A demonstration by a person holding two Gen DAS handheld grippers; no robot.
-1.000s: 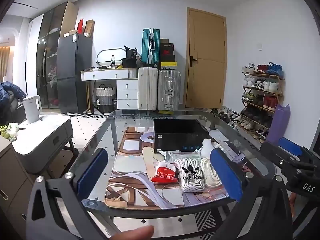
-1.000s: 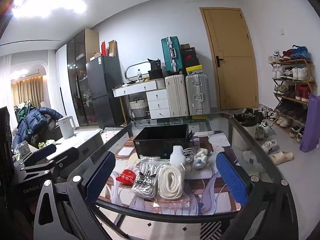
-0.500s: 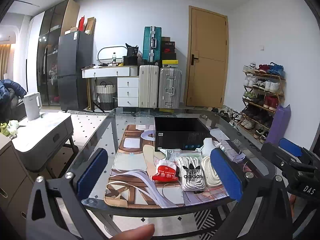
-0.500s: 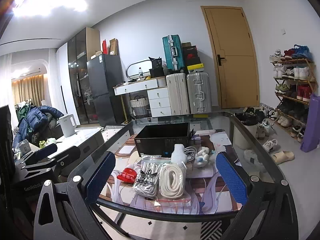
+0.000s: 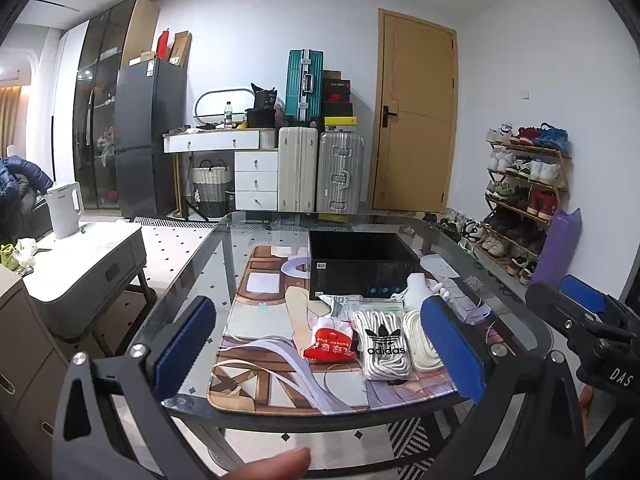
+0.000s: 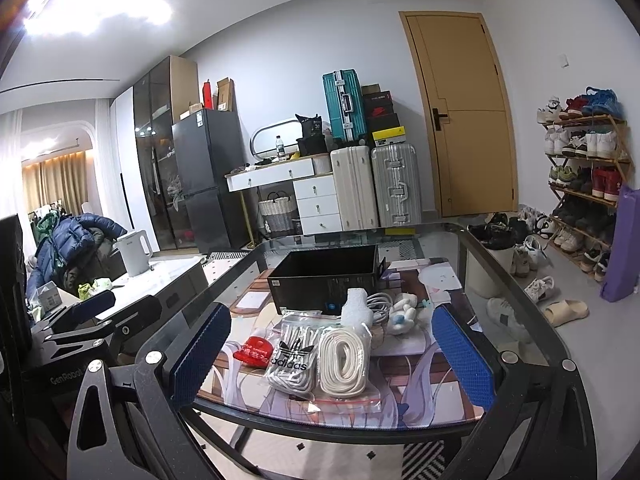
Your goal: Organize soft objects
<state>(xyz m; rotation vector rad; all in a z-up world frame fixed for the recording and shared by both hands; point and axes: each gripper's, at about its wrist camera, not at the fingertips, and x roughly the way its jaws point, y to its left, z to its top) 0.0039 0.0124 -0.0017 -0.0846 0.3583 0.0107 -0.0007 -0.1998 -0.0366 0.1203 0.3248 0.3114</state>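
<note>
Both tools are held back from the near edge of the glass counter point(image 5: 192, 272), so the work has not begun: this looks like the approach before a first pick. The left tool point(image 5: 320, 344) has its blue pads spread wide with nothing between them; the right tool point(image 6: 332, 356) is likewise wide apart and empty.

The soft things lie ahead of both tools on the printed mat point(image 5: 272, 376). From the left tool, the red pouch point(image 5: 330, 342) sits straight ahead, the bagged adidas laces point(image 5: 385, 346) just right of it, and the bag of white cord point(image 6: 344, 360) right again, partly behind the right-hand pad. Beyond them are a white plush toy point(image 6: 402, 310) and a coiled cable point(image 6: 378, 302), with the open black box point(image 5: 360, 248) farther still, apparently the place to put them.

The next move likely calls for carrying one tool forward and down over a bag, then closing on slippery plastic without dragging its neighbour, since the bags touch.
</note>
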